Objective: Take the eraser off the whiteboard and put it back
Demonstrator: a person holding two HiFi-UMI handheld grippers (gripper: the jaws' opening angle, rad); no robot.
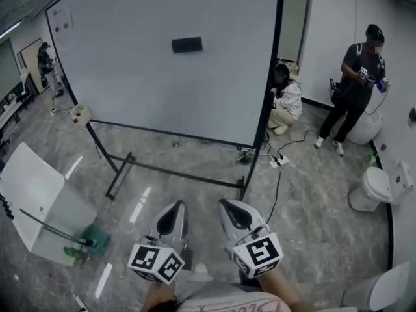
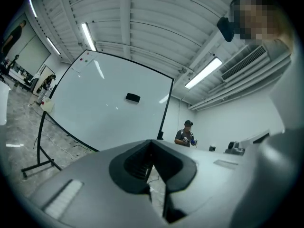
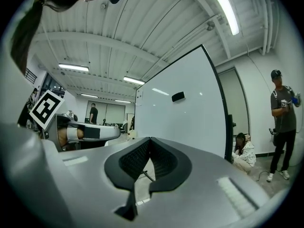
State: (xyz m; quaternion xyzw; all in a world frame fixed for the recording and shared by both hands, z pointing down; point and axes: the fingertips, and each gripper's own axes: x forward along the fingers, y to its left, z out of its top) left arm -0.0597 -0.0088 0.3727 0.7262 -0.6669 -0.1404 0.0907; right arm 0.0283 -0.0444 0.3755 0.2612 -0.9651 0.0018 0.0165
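The left gripper [image 1: 174, 208] and right gripper [image 1: 229, 206], both closed on nothing, are pointing at the whiteboard [image 1: 130, 83], where the eraser [image 1: 186, 44] is clinging near the top edge, about midway across, well apart from them; reaching it with jaws unopened could knock it down

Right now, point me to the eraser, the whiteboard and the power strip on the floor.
eraser [image 1: 186, 44]: head view, middle of its black body.
whiteboard [image 1: 149, 90]: head view, bare white surface below the eraser.
power strip [image 1: 279, 162]: head view, middle of the white strip.
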